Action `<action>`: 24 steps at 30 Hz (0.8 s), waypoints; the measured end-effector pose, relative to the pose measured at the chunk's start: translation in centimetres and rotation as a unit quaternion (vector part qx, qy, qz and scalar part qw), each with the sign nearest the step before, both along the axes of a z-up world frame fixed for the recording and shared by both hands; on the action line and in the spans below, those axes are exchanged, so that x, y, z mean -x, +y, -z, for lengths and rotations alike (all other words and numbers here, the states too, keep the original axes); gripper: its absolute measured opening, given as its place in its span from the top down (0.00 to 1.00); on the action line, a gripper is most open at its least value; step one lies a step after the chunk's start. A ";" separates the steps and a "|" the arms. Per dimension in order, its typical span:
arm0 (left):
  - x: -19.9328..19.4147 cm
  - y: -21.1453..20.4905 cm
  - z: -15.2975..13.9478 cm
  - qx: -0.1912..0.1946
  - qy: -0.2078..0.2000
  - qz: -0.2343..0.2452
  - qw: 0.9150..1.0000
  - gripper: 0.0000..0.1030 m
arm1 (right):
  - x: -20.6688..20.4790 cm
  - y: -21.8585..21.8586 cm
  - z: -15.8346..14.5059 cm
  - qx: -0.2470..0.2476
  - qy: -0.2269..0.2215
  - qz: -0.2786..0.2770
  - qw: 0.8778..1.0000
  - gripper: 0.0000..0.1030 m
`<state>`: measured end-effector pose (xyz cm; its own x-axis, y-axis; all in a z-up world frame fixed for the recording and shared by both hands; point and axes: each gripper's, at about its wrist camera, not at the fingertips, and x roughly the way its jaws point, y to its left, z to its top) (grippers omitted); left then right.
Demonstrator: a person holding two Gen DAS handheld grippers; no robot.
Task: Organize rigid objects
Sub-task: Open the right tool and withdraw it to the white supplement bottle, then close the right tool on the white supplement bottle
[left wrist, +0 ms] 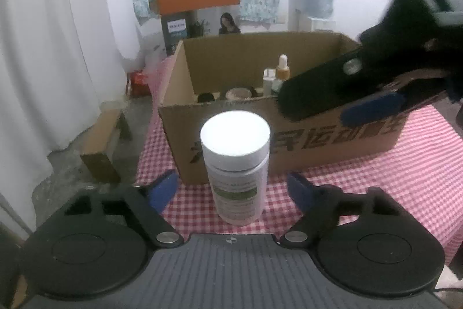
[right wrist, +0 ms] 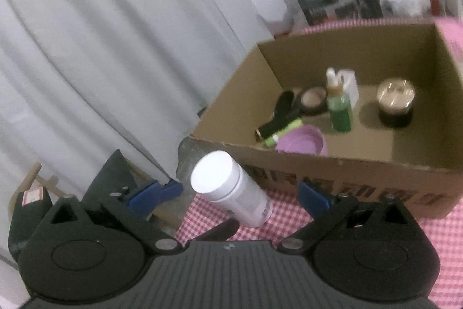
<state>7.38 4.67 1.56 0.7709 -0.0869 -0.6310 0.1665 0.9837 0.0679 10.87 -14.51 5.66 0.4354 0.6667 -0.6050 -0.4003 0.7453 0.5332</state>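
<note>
2 tools gape; cardboard box wall hides most contents.

red-checked tablecloth carries a cardboard box and an upright white bottle.

1. The white-capped bottle stands upright on the checked tablecloth just before the cardboard box, between the left gripper's spread fingers, gaps either side.
2. The box's front wall blocks the way straight ahead; its top is open.
3. Inside, the dropper bottle, purple bowl and gold-lidded jar crowd the left and middle; bare floor shows at the front right.
4. The right gripper hangs over the box's right front rim.
</note>
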 end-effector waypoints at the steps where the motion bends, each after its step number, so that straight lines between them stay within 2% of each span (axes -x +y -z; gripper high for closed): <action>1: -0.3 0.0 0.2 -0.001 0.003 0.000 1.000 0.26 | -0.3 0.4 0.5 -0.003 0.008 0.000 1.000 0.04; 3: -0.6 0.1 0.4 -0.002 0.005 0.001 1.000 0.33 | -0.8 1.0 1.2 -0.009 0.020 -0.002 1.000 0.09; 5: -0.8 0.2 0.6 -0.002 0.007 0.003 1.000 0.38 | -1.4 1.6 1.9 -0.016 0.032 -0.005 0.999 0.21; 6: -0.8 0.3 0.6 -0.001 0.008 0.005 1.000 0.41 | -1.6 1.8 2.2 -0.019 0.037 -0.006 0.999 0.24; 8: -0.8 0.3 0.6 0.006 0.010 0.008 1.000 0.46 | -2.0 2.2 2.6 -0.023 0.046 -0.006 0.999 0.38; 9: -0.8 0.3 0.6 0.010 0.011 0.011 1.000 0.51 | -2.2 2.3 2.8 -0.025 0.049 -0.006 0.998 0.39; 11: -0.7 0.2 0.5 0.011 0.012 0.015 1.000 0.51 | -2.4 2.3 3.0 -0.029 0.053 -0.008 0.998 0.46; 14: -0.5 -0.2 0.5 0.019 0.018 0.030 0.999 0.51 | -2.1 2.0 2.9 -0.029 0.053 -0.010 0.998 0.50; 24: 0.4 -3.1 0.6 0.038 0.032 0.104 0.993 0.52 | 0.1 -1.7 1.9 0.000 0.054 0.028 0.998 0.50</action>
<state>6.98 1.55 0.98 0.6900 -0.2890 -0.6636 0.3676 0.9297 -0.0226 10.75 -16.25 3.75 0.4037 0.6436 -0.6502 -0.2978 0.7644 0.5718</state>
